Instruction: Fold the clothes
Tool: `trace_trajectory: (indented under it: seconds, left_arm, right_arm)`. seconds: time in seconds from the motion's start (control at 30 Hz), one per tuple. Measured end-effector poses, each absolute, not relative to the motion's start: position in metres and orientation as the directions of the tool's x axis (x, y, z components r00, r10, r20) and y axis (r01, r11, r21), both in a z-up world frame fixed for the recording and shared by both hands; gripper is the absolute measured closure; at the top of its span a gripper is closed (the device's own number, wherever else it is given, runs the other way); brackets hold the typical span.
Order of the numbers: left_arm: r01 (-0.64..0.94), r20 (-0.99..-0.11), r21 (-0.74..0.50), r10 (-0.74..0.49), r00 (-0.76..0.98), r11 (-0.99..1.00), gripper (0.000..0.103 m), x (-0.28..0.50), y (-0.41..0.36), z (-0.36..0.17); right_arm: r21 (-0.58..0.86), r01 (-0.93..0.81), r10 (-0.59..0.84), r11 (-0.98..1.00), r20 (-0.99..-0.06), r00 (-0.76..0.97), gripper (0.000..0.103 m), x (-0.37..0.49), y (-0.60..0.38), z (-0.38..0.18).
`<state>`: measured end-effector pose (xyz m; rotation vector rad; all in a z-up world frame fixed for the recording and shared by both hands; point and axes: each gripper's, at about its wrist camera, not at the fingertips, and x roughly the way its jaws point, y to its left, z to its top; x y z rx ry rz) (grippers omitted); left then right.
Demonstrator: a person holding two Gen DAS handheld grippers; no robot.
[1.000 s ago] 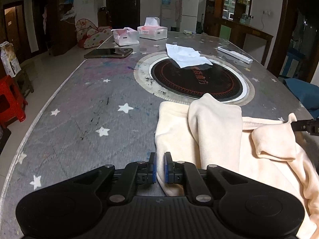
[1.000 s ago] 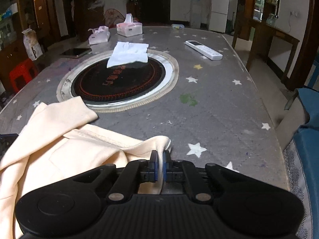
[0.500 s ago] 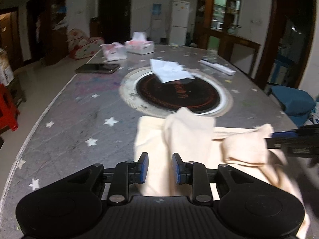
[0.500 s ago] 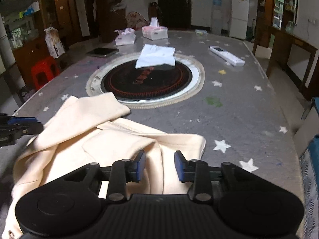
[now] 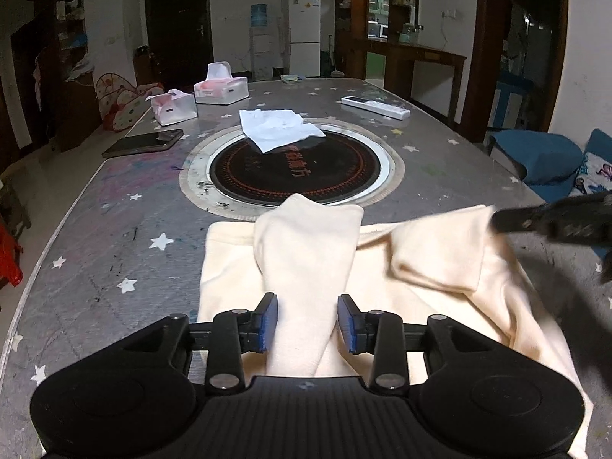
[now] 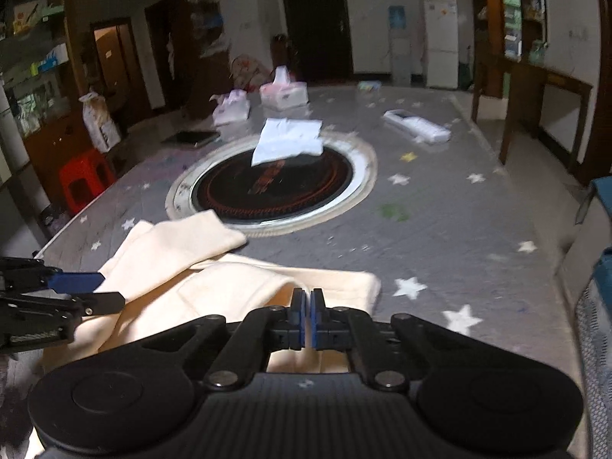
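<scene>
A cream garment [image 5: 420, 279] lies partly folded on the near end of the grey star-patterned table [image 5: 126, 229]. One sleeve [image 5: 306, 252] is folded across its body and runs between my left gripper's [image 5: 308, 323] open jaws, which hover over it. The garment also shows in the right wrist view [image 6: 214, 279]. My right gripper [image 6: 308, 323] has its jaws shut, with no cloth visibly between them, raised above the garment's right edge. It shows blurred in the left wrist view [image 5: 554, 222]. The left gripper shows at the left of the right wrist view [image 6: 76, 290].
A round black hotplate [image 5: 294, 168] sits in the table's middle with a white cloth [image 5: 279, 130] on it. Two tissue boxes [image 5: 222, 90], a dark phone [image 5: 143, 143] and a white remote [image 5: 375, 107] lie beyond. A red stool [image 6: 84, 179] stands left; blue cushions [image 5: 535, 160] lie right.
My left gripper opened from shut and moved right over the sleeve. My right gripper let go of the garment's corner, opened, then shut again empty while lifting.
</scene>
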<state>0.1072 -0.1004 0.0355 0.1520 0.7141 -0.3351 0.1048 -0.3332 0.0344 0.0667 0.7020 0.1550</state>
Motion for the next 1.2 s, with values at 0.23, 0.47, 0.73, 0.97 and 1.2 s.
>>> trace_trajectory:
  seconds: [0.23,0.47,0.73,0.97,1.2]
  left_arm:
    - [0.366,-0.666,0.074,-0.227,0.71,0.928,0.061,0.11,-0.11,0.027]
    - [0.379,-0.66,0.108,-0.219,0.718,0.919,0.055,0.11,-0.114,0.022]
    - [0.324,-0.651,0.055,-0.212,0.729,0.944,0.091,0.116,-0.098,0.026]
    - [0.261,-0.589,-0.061,-0.245,0.77,0.964,0.092,0.093,-0.063,0.05]
    - [0.229,-0.579,-0.108,-0.249,0.777,0.967,0.091,0.076,-0.042,0.054]
  right_arm:
    - [0.096,-0.016,0.071,0.995,-0.596,0.8,0.101,0.072,-0.355,0.052]
    - [0.078,0.157,-0.082,0.984,-0.592,0.802,0.102,0.011,-0.386,0.042]
    - [0.099,0.115,-0.025,0.988,-0.639,0.769,0.093,-0.001,-0.391,0.032]
    - [0.072,-0.06,0.092,0.996,-0.652,0.753,0.061,0.036,-0.352,0.027]
    - [-0.07,-0.122,0.045,0.99,-0.664,0.746,0.055,0.072,-0.321,0.009]
